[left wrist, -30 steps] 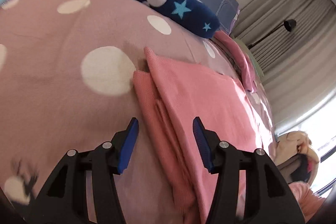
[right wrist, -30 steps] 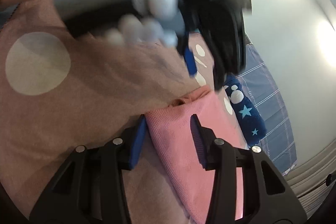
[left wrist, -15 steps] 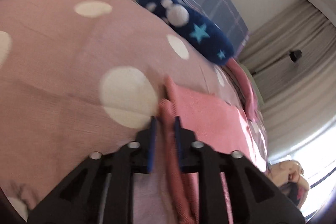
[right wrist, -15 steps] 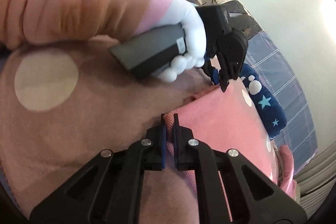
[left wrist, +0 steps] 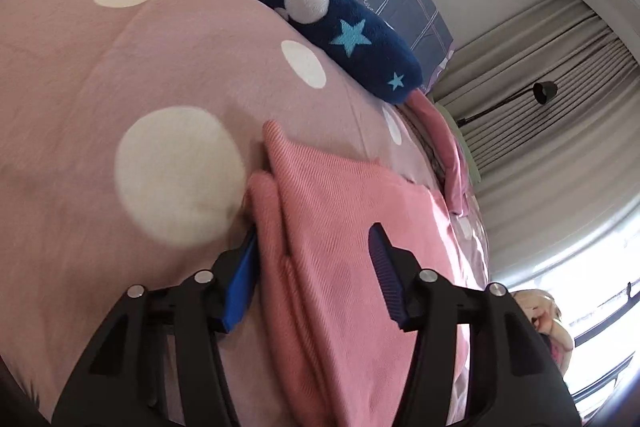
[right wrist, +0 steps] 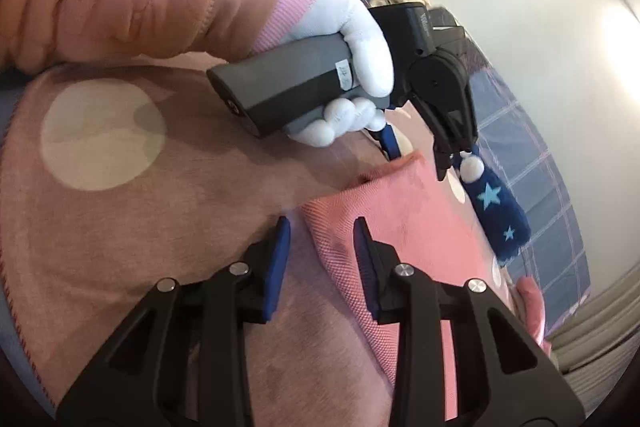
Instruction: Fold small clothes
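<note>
- The left gripper [left wrist: 312, 259] is opening; its 2 blue pads straddle the folded edge of the pink garment [left wrist: 344, 227], not pinching it.
- That garment lies flat on the polka-dot bedspread [left wrist: 120, 75], near a navy star pillow [left wrist: 320, 15].
- The right gripper [right wrist: 320, 251] is opening too, released around the garment's near corner.

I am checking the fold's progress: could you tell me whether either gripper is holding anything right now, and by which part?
Nothing is held. Both grippers' jaws are opening: the left gripper and right gripper each straddle an edge of the folded pink garment without clamping it.
</note>
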Demonstrator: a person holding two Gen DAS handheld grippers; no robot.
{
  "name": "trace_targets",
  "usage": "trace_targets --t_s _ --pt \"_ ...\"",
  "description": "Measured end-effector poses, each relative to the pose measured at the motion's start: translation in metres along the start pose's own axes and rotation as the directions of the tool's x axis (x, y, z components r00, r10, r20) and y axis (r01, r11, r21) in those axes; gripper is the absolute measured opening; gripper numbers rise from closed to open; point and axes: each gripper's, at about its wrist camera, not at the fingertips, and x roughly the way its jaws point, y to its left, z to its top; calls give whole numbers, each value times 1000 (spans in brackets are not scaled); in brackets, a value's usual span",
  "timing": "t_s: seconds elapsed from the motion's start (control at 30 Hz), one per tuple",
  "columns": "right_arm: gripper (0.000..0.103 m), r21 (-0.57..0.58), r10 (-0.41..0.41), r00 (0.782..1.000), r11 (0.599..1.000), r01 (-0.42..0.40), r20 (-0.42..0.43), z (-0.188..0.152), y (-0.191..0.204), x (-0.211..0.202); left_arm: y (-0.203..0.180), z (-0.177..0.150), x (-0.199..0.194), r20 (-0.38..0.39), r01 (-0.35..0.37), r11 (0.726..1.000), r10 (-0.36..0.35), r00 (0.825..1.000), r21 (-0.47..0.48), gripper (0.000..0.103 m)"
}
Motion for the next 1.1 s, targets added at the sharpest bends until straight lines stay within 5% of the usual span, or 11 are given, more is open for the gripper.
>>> trace_targets --t_s 0.07,0.1,0.13,0.17,0.57,0.67,0.9,1.1 --pt "31 40 -1 1000 999 2 -28 6 -8 12 -1 5 6 -5 -34 999 33 999 -12 10" --pt "30 48 -7 999 999 8 -36 7 -9 15 -3 5 6 -4 -31 999 31 1000 -11 9" --pt "10 60 -4 999 998 6 -44 9 -11 21 -6 6 4 5 -31 1000 31 1000 -2 9" --pt "5 71 6 999 997 -3 -53 10 -12 22 -11 7 1 14 -32 999 31 999 14 9" --pt "5 405 -25 994 914 -21 108 -12 -86 -37 -95 26 5 31 -34 994 32 999 99 9" --pt "5 499 -31 993 866 -32 118 -32 -105 -52 -123 26 20 27 -67 989 64 998 131 9" --pt "5 730 4 993 678 -89 118 -107 -165 -63 -166 19 64 -4 -121 983 122 992 140 9" --pt "5 792 13 990 598 -121 142 -146 -183 -71 -187 14 103 -21 -164 978 168 986 130 9"
